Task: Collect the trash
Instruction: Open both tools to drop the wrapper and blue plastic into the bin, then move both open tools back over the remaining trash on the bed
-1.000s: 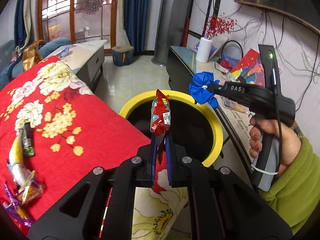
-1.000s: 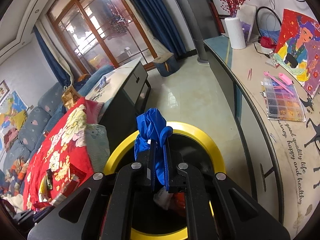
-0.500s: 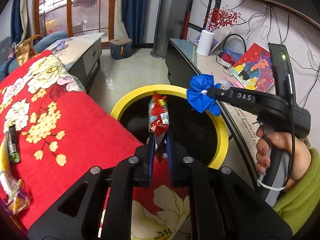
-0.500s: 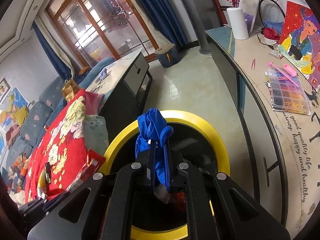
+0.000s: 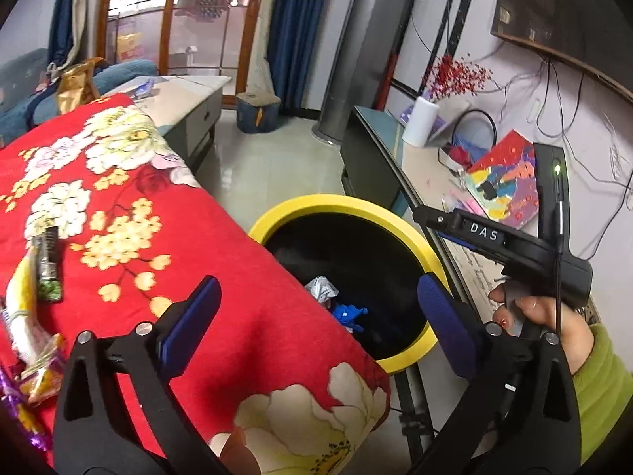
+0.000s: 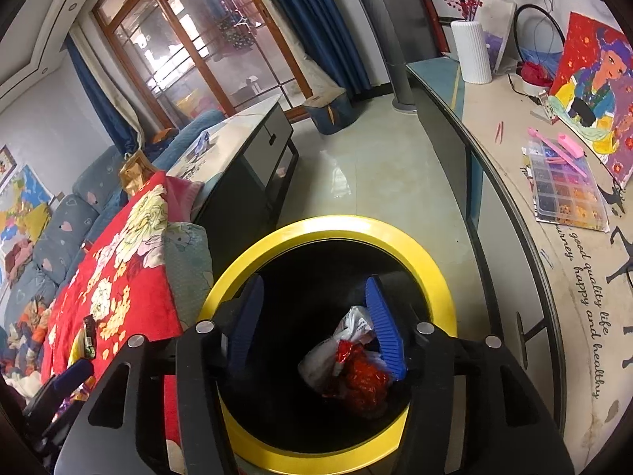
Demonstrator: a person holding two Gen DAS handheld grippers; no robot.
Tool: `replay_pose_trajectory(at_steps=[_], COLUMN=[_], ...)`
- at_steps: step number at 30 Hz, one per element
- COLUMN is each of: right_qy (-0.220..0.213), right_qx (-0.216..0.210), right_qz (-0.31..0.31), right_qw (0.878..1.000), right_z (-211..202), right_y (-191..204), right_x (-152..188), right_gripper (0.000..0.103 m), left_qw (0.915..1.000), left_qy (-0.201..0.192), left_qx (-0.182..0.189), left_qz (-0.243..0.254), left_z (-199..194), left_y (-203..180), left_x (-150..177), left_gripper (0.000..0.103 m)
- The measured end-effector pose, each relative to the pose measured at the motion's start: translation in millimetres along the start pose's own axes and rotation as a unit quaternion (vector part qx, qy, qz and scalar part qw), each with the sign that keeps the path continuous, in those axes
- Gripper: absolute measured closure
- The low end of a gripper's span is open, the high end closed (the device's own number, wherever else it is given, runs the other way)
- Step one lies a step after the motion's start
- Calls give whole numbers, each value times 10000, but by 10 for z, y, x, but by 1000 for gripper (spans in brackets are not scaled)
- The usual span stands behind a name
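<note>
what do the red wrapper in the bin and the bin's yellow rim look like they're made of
Red wrapper: likely thin plastic or foil film, glossy; it is crumpled and throws bright glints.
Yellow rim of the bin: probably moulded plastic with a smooth satin finish; even colour, soft sheen, no seams showing. Foam or painted metal cannot be ruled out.

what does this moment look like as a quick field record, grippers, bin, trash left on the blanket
left gripper: open, empty, over the blanket edge by the bin
right gripper: open, empty, above the bin mouth
bin: yellow rim, black inside, on the floor between blanket and side counter
in bin: red wrapper, white crumpled piece, blue scrap
red floral blanket: bears uncollected trash at its left side
trash left: dark green packet, yellow-white wrapper, purple foil
</note>
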State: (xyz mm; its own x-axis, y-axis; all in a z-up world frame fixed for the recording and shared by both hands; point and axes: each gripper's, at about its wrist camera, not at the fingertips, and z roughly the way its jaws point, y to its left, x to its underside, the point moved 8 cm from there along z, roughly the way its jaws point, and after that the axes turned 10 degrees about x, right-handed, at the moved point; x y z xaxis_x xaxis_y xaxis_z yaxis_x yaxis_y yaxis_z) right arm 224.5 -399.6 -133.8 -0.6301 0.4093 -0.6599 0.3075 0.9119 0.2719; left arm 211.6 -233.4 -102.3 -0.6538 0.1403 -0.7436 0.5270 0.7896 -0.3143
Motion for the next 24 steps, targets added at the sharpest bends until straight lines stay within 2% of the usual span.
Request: replay_pose_trajectory(at_steps=[2,8,24], right_qy=[-44,-150,-283], right_qx=[-11,-79,-349], right_qz=[-40,-176,-634], right_qw=[10000,9997,9970], right_z=[-31,-135,-346], right_y=[52,228,775], right_x=[-5,-19,34], right_gripper=[44,38,31], left_qw=[10000,9995,9949], left_qy=[-58,-231,-740], left_qx=[-34,-209,-579], left_qz=[-25,-9,-376], left_z=[-55,-230,-786], left_y=[24,85,461], left_x=[-12,-41,-61], left_gripper=[11,11,11])
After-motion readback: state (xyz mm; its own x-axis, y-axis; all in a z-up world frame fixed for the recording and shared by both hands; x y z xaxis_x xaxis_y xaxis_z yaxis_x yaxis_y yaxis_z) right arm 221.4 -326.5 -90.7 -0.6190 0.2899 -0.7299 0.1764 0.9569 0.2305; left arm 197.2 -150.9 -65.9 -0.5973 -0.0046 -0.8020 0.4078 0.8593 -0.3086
